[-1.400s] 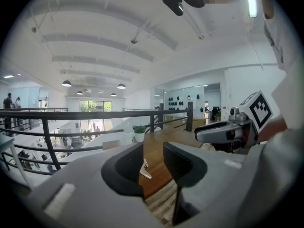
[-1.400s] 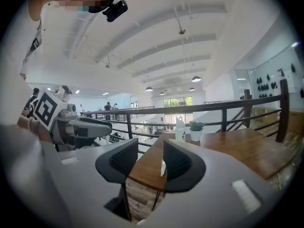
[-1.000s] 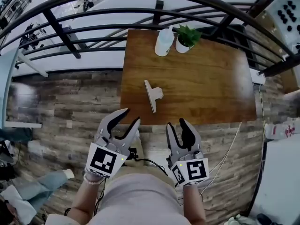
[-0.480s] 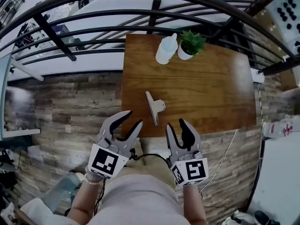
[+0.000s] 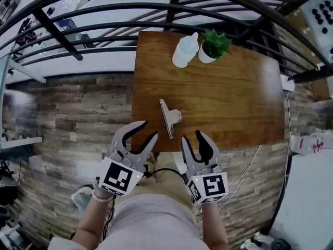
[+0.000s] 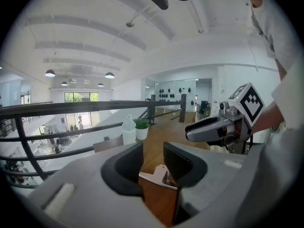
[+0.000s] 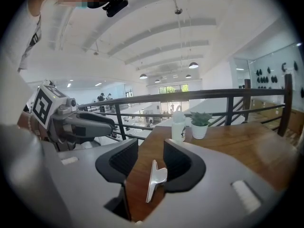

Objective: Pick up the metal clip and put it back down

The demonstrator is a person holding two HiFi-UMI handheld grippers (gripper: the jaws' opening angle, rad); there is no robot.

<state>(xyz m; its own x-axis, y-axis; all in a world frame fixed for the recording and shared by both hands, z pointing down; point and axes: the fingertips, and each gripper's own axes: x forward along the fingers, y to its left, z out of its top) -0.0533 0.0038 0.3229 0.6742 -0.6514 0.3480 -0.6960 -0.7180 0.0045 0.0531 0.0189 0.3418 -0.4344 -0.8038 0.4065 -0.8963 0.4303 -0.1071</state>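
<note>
1. Presently, your left gripper (image 5: 148, 129) is held at the near edge of the table (image 5: 234, 98), close to its near left corner. Its jaws stand well apart, and nothing sits between the pads.
2. Your right gripper (image 5: 192, 136) is held at the same near edge, a little left of the middle. Its jaws are likewise well apart, with nothing clamped between them.
3. The metal clip (image 5: 169, 117) lies on the table close to the near edge, left of the middle. It is just ahead of the two grippers and between their lines.
4. Neither gripper touches the clip. In each gripper view it shows through the gap between the jaws, resting on the wood beyond the tips.
5. In the head view, the clip's long blade runs from far left to near right. Its handle tab points toward the table's right edge.
6. A white bottle (image 5: 184, 50) and a small potted plant (image 5: 214, 45) stand just beside each other at the far edge, near its middle. Both are well apart from the clip.
7. A dark railing (image 5: 104, 14) curves past the far edge of the table. A plank floor (image 5: 78, 113) lies along the table's left and near edges.
8. The two grippers are near each other, side by side, both pointing toward the far edge.
</note>
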